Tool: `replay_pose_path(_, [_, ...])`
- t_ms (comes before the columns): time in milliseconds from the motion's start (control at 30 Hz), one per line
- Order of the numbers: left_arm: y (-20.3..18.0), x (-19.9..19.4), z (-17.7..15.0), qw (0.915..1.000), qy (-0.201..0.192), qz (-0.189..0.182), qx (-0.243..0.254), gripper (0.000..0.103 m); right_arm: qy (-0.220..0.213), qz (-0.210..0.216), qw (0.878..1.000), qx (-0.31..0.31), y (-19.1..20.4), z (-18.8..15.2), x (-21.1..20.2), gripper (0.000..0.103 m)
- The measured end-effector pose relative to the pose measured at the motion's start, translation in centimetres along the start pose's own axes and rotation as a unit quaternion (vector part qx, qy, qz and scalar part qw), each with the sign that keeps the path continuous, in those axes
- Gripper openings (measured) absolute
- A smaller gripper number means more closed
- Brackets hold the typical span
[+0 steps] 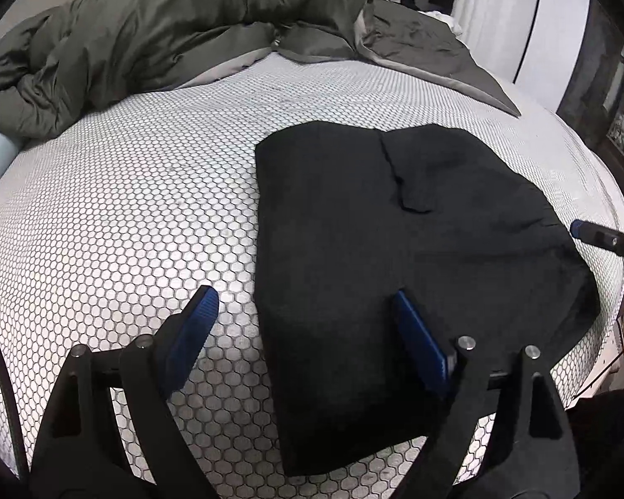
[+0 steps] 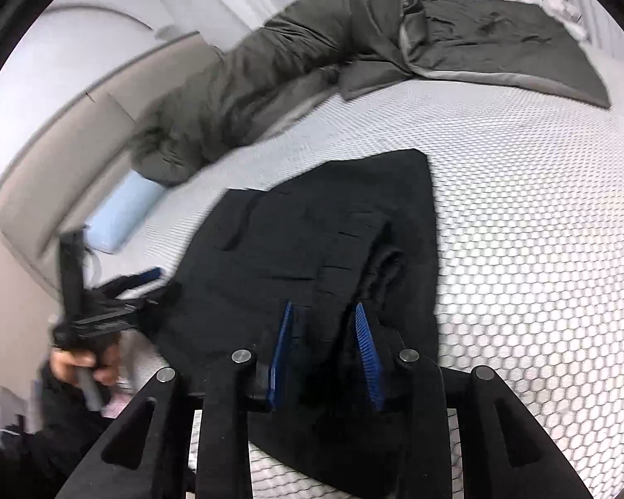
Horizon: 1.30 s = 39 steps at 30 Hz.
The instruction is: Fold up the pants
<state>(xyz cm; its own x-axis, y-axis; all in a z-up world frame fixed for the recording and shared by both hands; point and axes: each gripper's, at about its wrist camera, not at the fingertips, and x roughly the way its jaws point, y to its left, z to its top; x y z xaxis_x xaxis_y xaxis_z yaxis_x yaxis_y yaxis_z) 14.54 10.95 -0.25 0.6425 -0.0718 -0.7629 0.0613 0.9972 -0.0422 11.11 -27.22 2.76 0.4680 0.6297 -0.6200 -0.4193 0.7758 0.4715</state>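
Right gripper [image 2: 324,332] (narrowed) straddles pants [image 2: 312,241] fold.

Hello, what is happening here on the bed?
A person with a gripper in each hand is folding black pants on a mattress. The pants lie already folded into a compact shape. The left gripper hangs open over their near corner, gripping nothing. The right gripper is half closed at a fold of the cloth; whether it pinches is unclear. A green duvet is bunched behind.

No readable text, label or number shows anywhere.
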Motion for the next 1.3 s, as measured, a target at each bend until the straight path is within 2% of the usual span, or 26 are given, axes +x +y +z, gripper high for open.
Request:
replay_pose_path(100, [-0.4, 0.3, -0.1, 1.0000, 0.003, 0.001, 0.007, 0.084, 0.021, 0.019, 1.000, 0.005, 0.2, -0.1, 0.9, 0.032])
replay_pose_path(167, [-0.5, 0.0, -0.3, 1.0000, 0.003, -0.004, 0.008, 0.084, 0.042, -0.007, 0.999, -0.001, 0.5, -0.2, 2.5, 0.031])
replay_pose_path(233, [-0.5, 0.3, -0.2, 1.0000, 0.003, -0.003, 0.009, 0.084, 0.051, -0.017, 0.998, -0.012, 1.2, -0.5, 3.4, 0.026])
replay_pose_path(267, [-0.5, 0.3, -0.2, 1.0000, 0.003, -0.003, 0.009, 0.084, 0.049, -0.030, 0.998, -0.035, 2.0, -0.6, 3.5, 0.023])
replay_pose_path(333, [-0.3, 0.2, -0.3, 1.0000, 0.003, -0.004, 0.006, 0.084, 0.037, -0.032, 0.997, -0.059, 3.2, -0.6, 3.0, 0.010])
replay_pose_path(500, [-0.4, -0.6, -0.1, 0.9999, -0.005, 0.002, 0.010, 0.084, 0.003, -0.023, 0.994, -0.104, 5.8, -1.1, -0.7, 0.006])
replay_pose_path(567, [-0.5, -1.0, 0.0, 0.9998, -0.009, 0.002, 0.016, 0.084, 0.014, -0.046, 0.992, -0.114, 5.7, -1.7, -0.9, 0.007])
replay_pose_path(667, [-0.9, -0.7, -0.1, 0.9996, 0.000, 0.000, 0.028, 0.084, 0.073, -0.111, 0.984, -0.117, 3.6, -2.7, 2.2, 0.008])
replay_pose_path(700, [-1.2, -0.3, -0.1, 0.9993, 0.008, 0.009, 0.036, 0.084, 0.088, -0.108, 0.984, -0.115, 3.0, -2.9, 3.1, 0.009])
replay_pose_path(733, [-1.2, -0.3, -0.1, 0.9992, 0.006, 0.014, 0.038, 0.084, 0.080, -0.104, 0.985, -0.116, 2.9, -2.8, 2.9, 0.011])
replay_pose_path(800, [-1.4, -1.0, 0.1, 0.9992, -0.005, 0.010, 0.038, 0.084, 0.052, -0.087, 0.989, -0.107, 2.9, -2.1, 1.6, 0.023])
replay_pose_path(867, [-1.5, -1.8, 0.2, 0.9990, -0.022, -0.003, 0.039, 0.084, 0.027, -0.063, 0.994, -0.087, 2.3, -1.6, 0.4, 0.060])
replay_pose_path(933, [-1.8, -2.1, 0.2, 0.9987, -0.027, -0.013, 0.041, 0.084, 0.021, -0.039, 0.997, -0.056, 1.1, -1.3, 0.5, 0.062])
replay_pose_path(1033, [-2.7, -1.0, 0.0, 0.9982, -0.011, -0.015, 0.056, 0.084, 0.036, -0.025, 0.999, 0.004, -1.5, -0.7, 2.9, 0.062])
replay_pose_path(1067, [-3.1, -0.5, -0.2, 0.9978, -0.003, -0.011, 0.066, 0.085, 0.040, -0.022, 0.999, 0.016, -2.0, -0.5, 3.5, 0.062])
replay_pose_path(1133, [-3.5, 0.2, -0.6, 0.9970, 0.000, -0.001, 0.077, 0.085, 0.047, -0.002, 0.998, 0.037, -2.8, 0.1, 4.9, 0.045])
replay_pose_path(1200, [-3.4, 0.1, -0.8, 0.9973, -0.002, -0.007, 0.073, 0.085, 0.040, -0.009, 0.999, 0.034, -2.4, 0.8, 4.9, 0.024])
replay_pose_path(1300, [-3.0, -0.1, -1.0, 0.9976, -0.002, -0.011, 0.068, 0.085, 0.004, -0.017, 1.000, -0.014, 0.9, 1.1, 2.9, 0.019])
